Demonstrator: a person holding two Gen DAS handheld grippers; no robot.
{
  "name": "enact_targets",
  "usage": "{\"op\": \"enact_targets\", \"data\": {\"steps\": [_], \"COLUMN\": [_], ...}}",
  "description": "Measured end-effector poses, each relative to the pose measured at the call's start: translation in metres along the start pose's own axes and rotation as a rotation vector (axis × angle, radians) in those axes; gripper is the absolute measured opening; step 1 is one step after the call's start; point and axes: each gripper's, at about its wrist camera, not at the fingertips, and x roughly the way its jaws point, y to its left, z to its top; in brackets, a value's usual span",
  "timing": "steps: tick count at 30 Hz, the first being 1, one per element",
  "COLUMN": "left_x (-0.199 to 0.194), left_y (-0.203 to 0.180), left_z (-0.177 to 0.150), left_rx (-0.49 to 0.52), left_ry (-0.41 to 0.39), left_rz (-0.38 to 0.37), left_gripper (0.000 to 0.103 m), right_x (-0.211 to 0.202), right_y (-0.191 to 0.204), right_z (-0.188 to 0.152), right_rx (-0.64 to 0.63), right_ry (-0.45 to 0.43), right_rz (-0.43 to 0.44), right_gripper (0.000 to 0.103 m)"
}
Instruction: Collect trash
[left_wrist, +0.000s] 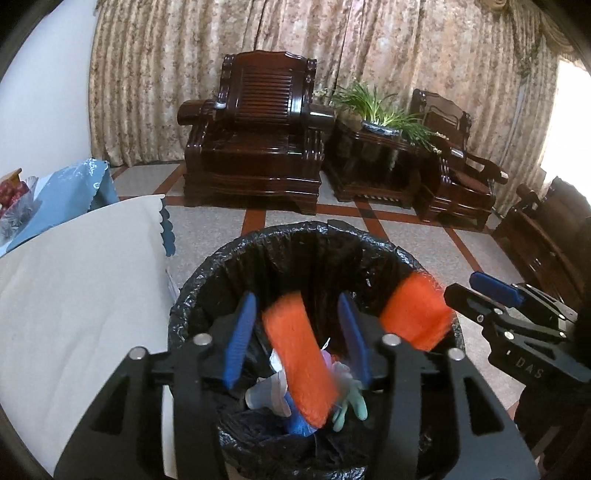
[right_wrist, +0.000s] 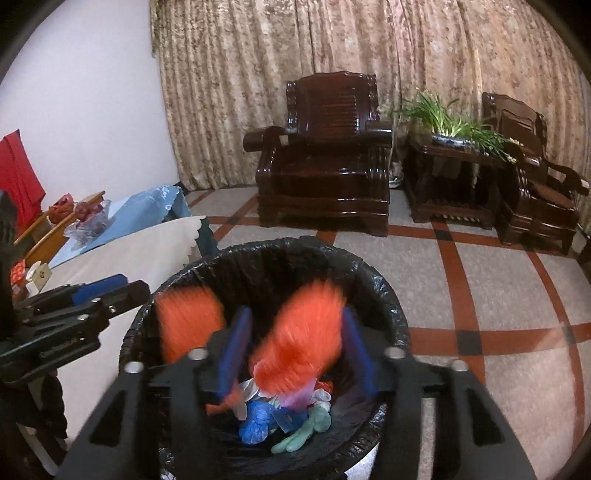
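I hold both grippers over the bin (left_wrist: 373, 258), which is lined with a black bag. The left gripper (left_wrist: 301, 339) has its jaws apart; an orange net piece (left_wrist: 299, 362) lies between the blue pads, blurred, and no pad presses on it. The right gripper (right_wrist: 297, 347) likewise stands with jaws apart, a second orange piece (right_wrist: 299, 343) loose between them. I judge both pieces are dropping into the bin.

Handling: the orange pieces look light, soft and limp, probably foam netting. They would crush easily and are not slippery; a pinch anywhere along the middle should hold.

Count: two orange pieces, one at each gripper. One bin. In the bin I make out one blue crumpled bag (right_wrist: 255, 424), one pale green glove (right_wrist: 306, 428) and some clear plastic scraps, number uncertain. A white-covered table (left_wrist: 81, 295) stands just beside the bin.
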Motion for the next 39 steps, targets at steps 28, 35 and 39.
{"op": "enact_targets", "data": {"steps": [28, 35, 39], "left_x": [-0.140, -0.175, -0.189], "left_y": [0.037, 0.046, 0.049], "left_z": [0.007, 0.010, 0.011], "left_rx": [-0.080, -0.100, -0.109], "left_ry": [-0.103, -0.136, -0.152], "left_rz": [0.182, 0.213, 0.224], "left_gripper": [0.096, 0.096, 0.096], "right_x": [-0.081, -0.101, -0.108], "right_y": [0.056, 0.087, 0.102], "right_z": [0.033, 0.041, 0.043], "right_rx": [-0.044, -0.090, -0.122], "right_ry": [-0.079, -0.102, -0.112], "right_rz": [0.109, 0.155, 0.167], "right_gripper": [0.097, 0.097, 0.097]}}
